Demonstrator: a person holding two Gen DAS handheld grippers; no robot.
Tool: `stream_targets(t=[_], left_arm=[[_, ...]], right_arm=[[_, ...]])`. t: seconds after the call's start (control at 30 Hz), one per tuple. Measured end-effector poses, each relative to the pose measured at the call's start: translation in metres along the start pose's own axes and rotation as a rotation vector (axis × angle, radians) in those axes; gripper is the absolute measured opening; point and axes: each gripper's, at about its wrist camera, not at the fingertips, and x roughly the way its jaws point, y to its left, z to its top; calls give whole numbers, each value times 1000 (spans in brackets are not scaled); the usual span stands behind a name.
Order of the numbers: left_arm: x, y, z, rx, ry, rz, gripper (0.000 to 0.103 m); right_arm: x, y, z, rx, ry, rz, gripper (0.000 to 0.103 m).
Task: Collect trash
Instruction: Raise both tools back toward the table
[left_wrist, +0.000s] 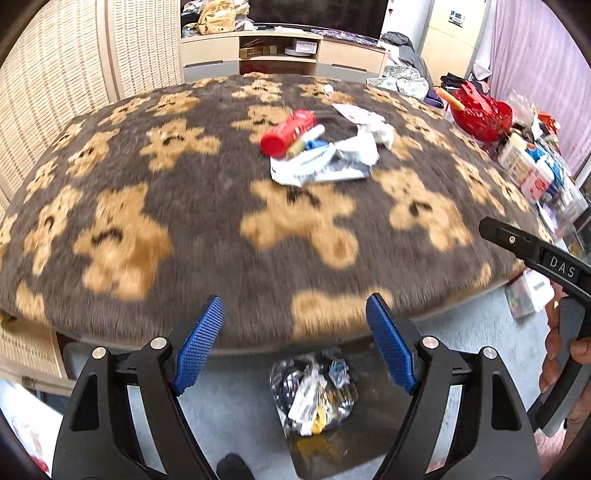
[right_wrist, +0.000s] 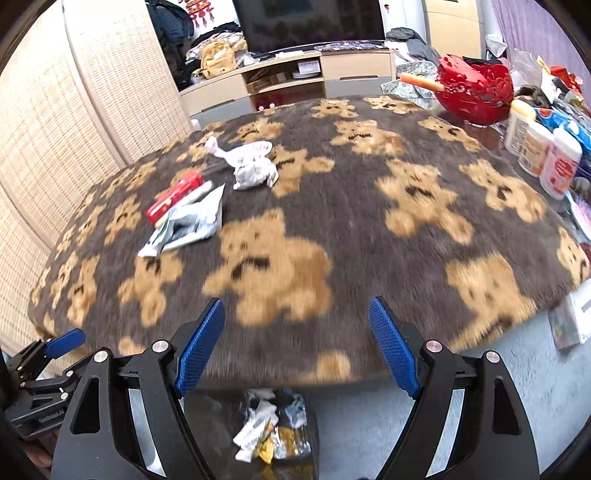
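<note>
Most of the bear-print blanket (right_wrist: 332, 206) lay bare through the frame's middle, open to my reach. At upper left the wrappers (right_wrist: 188, 221) and crumpled tissue (right_wrist: 255, 170) blocked passage; the red bowl (right_wrist: 476, 92) and bottles (right_wrist: 543, 151) crowded the right edge.

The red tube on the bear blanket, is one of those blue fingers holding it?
No. The red tube lies on the blanket beside crumpled wrappers, far from the open left gripper.

Cluttered home living room: television (right_wrist: 310, 22), teddy-bear blanket (right_wrist: 332, 229).
</note>
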Motion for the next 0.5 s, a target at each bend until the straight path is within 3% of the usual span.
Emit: stream_targets(t=[0.5], left_arm=[[53, 15, 68, -5, -19, -18, 72]], right_arm=[[73, 31, 73, -11, -2, 63, 79]])
